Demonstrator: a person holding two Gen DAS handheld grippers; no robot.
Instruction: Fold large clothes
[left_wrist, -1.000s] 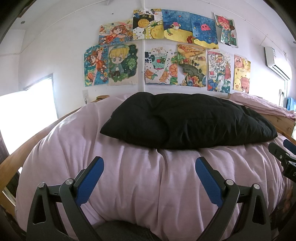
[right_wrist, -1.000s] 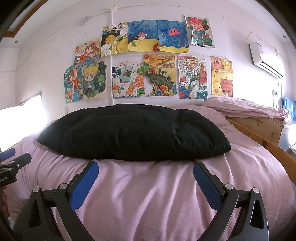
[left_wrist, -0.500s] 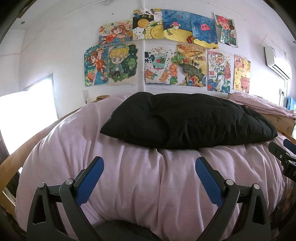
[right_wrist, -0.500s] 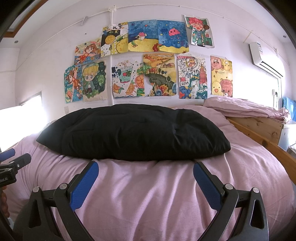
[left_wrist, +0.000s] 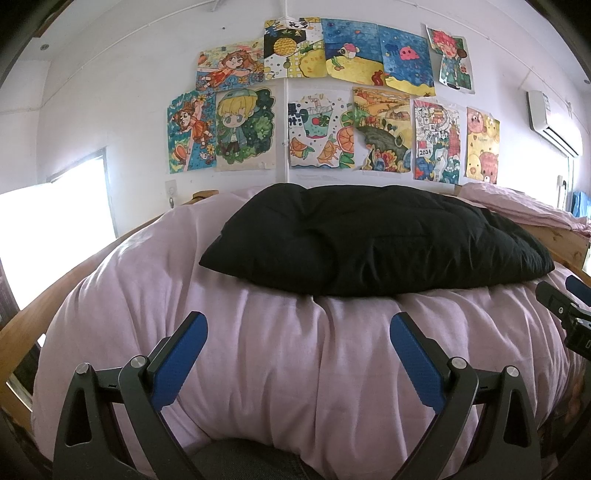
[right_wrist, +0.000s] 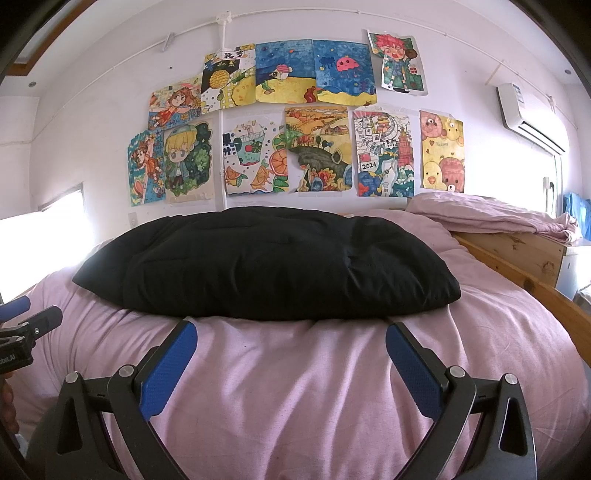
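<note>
From the left wrist camera, the left gripper (left_wrist: 297, 354), black with blue rubber pads, has its jaws spread wide and holds nothing, hovering over the pale pink cotton bedsheet (left_wrist: 258, 369). The black padded quilted garment (left_wrist: 376, 240) lies folded at twelve o'clock, well apart from the pads. Colourful hand-drawn paper pictures (left_wrist: 332, 107) cover the white wall, and the other tool pokes in at three o'clock

From the right wrist camera, the right gripper (right_wrist: 290, 356) is likewise fully parted and empty, its tips just short of the garment (right_wrist: 266, 262) at twelve o'clock. A wooden bed rail (right_wrist: 517, 258) runs at two o'clock, under a white wall air conditioner (right_wrist: 532, 118)
</note>
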